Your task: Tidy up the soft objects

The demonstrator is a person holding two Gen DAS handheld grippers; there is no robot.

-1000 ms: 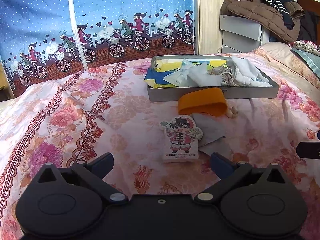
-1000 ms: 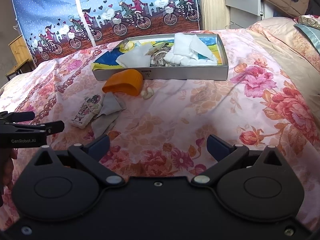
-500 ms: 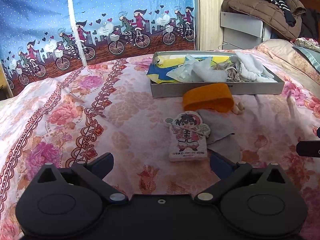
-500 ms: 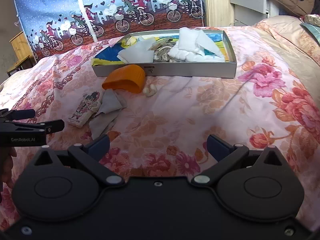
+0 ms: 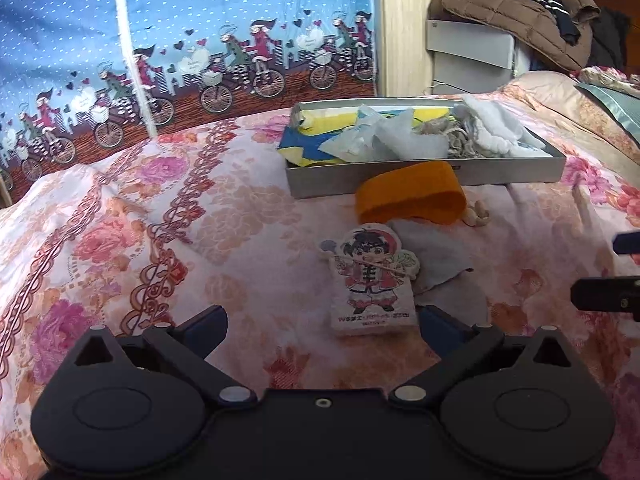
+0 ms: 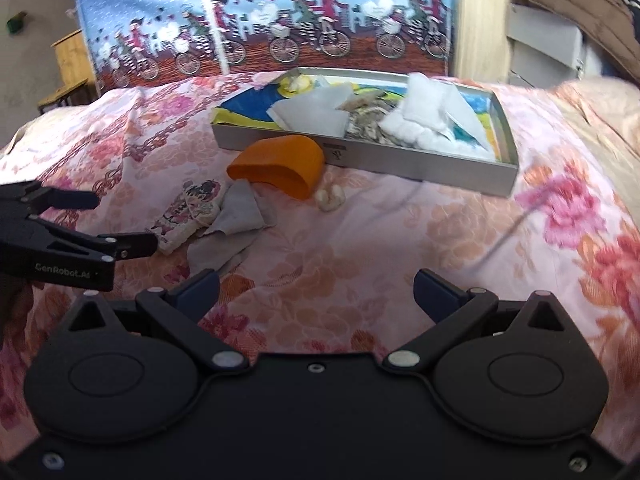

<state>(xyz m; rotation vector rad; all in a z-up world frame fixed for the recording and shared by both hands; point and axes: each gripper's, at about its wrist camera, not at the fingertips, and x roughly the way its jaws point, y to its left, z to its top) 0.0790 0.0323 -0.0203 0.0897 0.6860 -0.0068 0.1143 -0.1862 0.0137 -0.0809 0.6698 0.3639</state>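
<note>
The left tool [image 5: 320, 320] was seen spread wide and empty, low over the floral pink bedspread [image 5: 120, 240], with the flat printed cartoon-figure cushion [image 5: 372, 280] lying just ahead of it and nearer its right finger than its left. The right tool [image 6: 316, 286] was likewise held open with nothing between its fingers, well apart from every loose piece. 4 soft items were counted on the bed outside the shallow grey metal tray [image 5: 424, 182]: the cushion, a crumpled grey cloth [image 5: 436, 252] tucked under the cushion's right edge, a folded orange felt band [image 5: 412, 196] resting against the tray's front wall, and a small cream knotted lump [image 5: 476, 214] beside the band. The tray was already loaded with white, yellow and blue fabrics.

The step in hand was judged to be a pick of the cushion. A clean pick would be served by the tool being shifted to the right until the cushion sat centred between the fingers, then lowered so that both long edges were caught. The grey cloth beneath should be kept out of the pinch, or 2 pieces could be dragged up together.
</note>
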